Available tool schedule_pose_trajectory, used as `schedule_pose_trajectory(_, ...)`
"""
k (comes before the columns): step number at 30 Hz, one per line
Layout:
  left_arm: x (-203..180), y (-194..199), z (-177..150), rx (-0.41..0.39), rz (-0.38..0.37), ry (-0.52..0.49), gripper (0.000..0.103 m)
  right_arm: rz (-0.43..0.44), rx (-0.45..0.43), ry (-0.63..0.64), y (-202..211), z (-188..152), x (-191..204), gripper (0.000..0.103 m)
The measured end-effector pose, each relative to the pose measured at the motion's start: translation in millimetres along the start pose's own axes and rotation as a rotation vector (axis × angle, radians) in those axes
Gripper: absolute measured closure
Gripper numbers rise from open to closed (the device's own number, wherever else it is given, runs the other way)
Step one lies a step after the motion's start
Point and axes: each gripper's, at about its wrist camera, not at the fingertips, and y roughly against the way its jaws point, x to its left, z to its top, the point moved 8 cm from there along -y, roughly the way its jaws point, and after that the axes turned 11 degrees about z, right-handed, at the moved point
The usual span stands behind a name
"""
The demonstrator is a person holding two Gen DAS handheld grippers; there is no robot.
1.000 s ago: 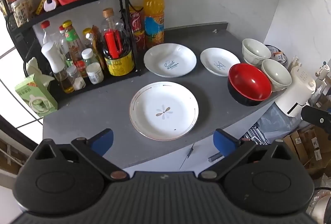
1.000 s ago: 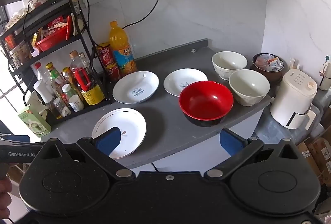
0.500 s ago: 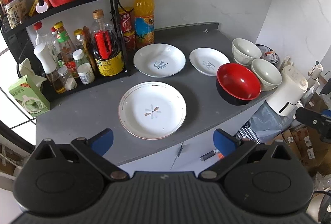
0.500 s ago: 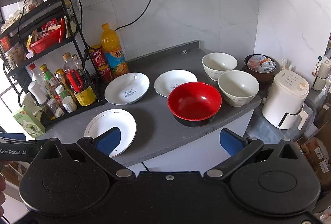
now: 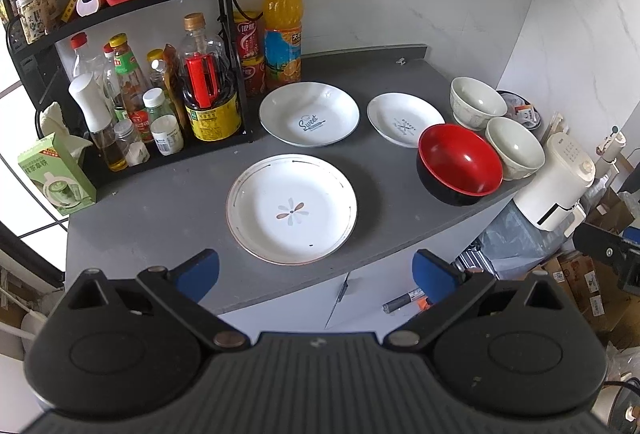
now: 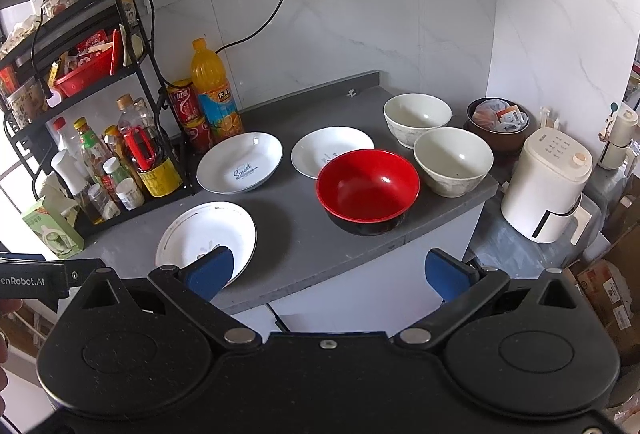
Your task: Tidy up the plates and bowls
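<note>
On the grey counter (image 5: 160, 209) lie three white plates: a flower-patterned plate (image 5: 291, 209) nearest me, a "Sweet" plate (image 5: 309, 119) behind it, and a smaller plate (image 5: 402, 118) to its right. A red bowl (image 5: 459, 164) stands at the right front edge, with two cream bowls (image 5: 514, 147) (image 5: 477, 107) behind it. My left gripper (image 5: 316, 276) hangs open, in front of and above the counter edge, holding nothing. My right gripper (image 6: 328, 272) is open too, short of the red bowl (image 6: 367, 189), its left fingertip overlapping the flower plate (image 6: 206, 234) in view.
A black rack (image 5: 120, 81) of bottles and jars fills the counter's left back, with an orange drink bottle (image 5: 282, 31) and red cans beside it. A green carton (image 5: 56, 173) stands at far left. A white appliance (image 6: 546, 185) and brown bowl (image 6: 496, 121) sit right of the counter.
Both grippers have drawn back and up a little from the counter, so the dishes look slightly farther off. Nothing on the counter has moved, and both stay open.
</note>
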Motion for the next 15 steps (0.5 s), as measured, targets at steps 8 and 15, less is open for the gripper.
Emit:
schedule_pose_trajectory(8,-1.5,3.4,-1.1,-0.007,0.001,0.009,0.001,-0.001,-0.001,0.003,1.5,-0.2,0.0,0.0)
schedule_pose_trajectory(15,-2.0,2.5,-2.4,-0.003,0.006,0.015,0.001,0.006,0.006,-0.005,2.3,-1.7,-2.0,0.0)
